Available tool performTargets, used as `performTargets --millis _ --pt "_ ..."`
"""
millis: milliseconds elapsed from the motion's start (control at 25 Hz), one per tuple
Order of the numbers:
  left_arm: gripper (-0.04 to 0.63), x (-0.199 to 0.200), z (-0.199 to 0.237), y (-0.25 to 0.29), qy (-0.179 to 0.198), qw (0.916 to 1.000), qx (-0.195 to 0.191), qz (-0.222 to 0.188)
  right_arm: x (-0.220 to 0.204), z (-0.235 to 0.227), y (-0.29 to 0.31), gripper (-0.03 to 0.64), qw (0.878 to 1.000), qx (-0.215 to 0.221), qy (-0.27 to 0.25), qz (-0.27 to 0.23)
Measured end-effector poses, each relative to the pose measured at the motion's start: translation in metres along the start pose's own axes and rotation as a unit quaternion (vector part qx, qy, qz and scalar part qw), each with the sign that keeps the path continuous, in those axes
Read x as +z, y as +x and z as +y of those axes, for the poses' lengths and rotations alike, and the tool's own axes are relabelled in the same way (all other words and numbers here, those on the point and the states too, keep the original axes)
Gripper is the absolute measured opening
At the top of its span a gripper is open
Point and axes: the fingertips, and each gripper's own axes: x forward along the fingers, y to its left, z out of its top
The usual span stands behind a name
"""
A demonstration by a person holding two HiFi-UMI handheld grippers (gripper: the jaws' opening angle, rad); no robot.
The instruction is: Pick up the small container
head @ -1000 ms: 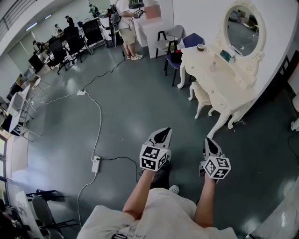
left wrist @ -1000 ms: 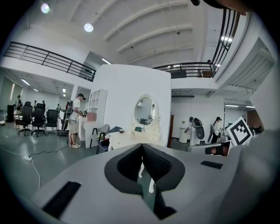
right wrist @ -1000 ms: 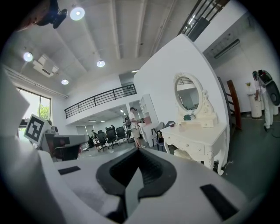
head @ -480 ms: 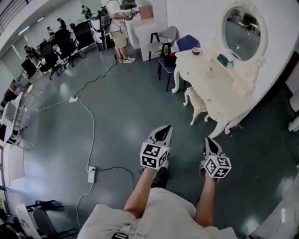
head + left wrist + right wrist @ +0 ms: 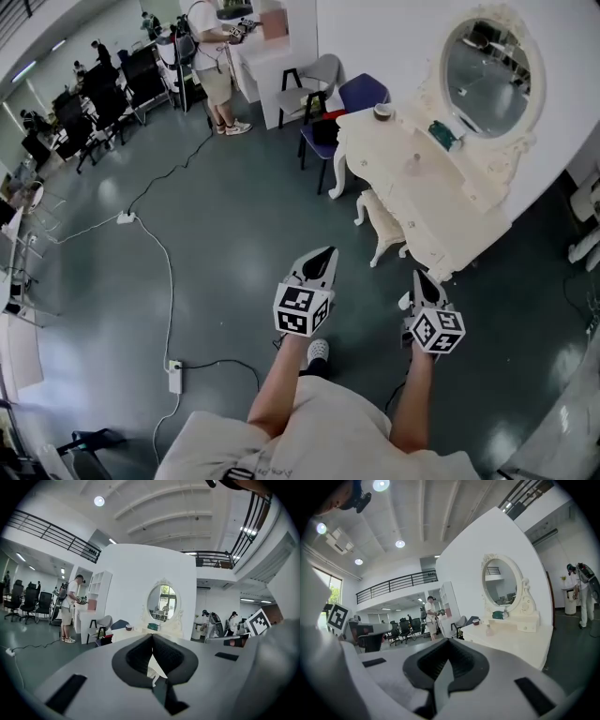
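Small container [image 5: 382,112] sits on far corner of white bench [image 5: 441,199], below the oval mirror [image 5: 487,70]; left tool [image 5: 326,253] and right tool [image 5: 418,278] both closed tight, empty, above floor [image 5: 234,234], apart from bench

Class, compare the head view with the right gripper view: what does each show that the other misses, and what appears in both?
Head view only: the floor cable running to a power strip, and the stool beneath the dresser. Right gripper view only: the ceiling lights and the balcony railing. Both: the white dresser, its oval mirror, the bowl on its corner, the standing person, and the right tool, shut with nothing in it.
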Motion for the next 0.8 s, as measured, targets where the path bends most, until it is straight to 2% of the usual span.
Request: performTargets --millis 360,640,800 --pt "0.028 0.012 0.048 0.074 -0.004 0.9994 -0.033 0.005 0.012 -0.011 0.075 0.009 1.0 -0.026 -0.001 0.002" --pt "0.028 0.009 0.065 0.1 -0.006 0.9981 -0.059 0.018 0.011 -0.02 0.097 0.009 0.998 -0.059 0.006 0.003" --pt "0.028 0.002 0.071 0.117 -0.014 0.9974 -0.066 0.024 0.004 -0.026 0.108 0.009 0.998 -0.065 -0.006 0.021"
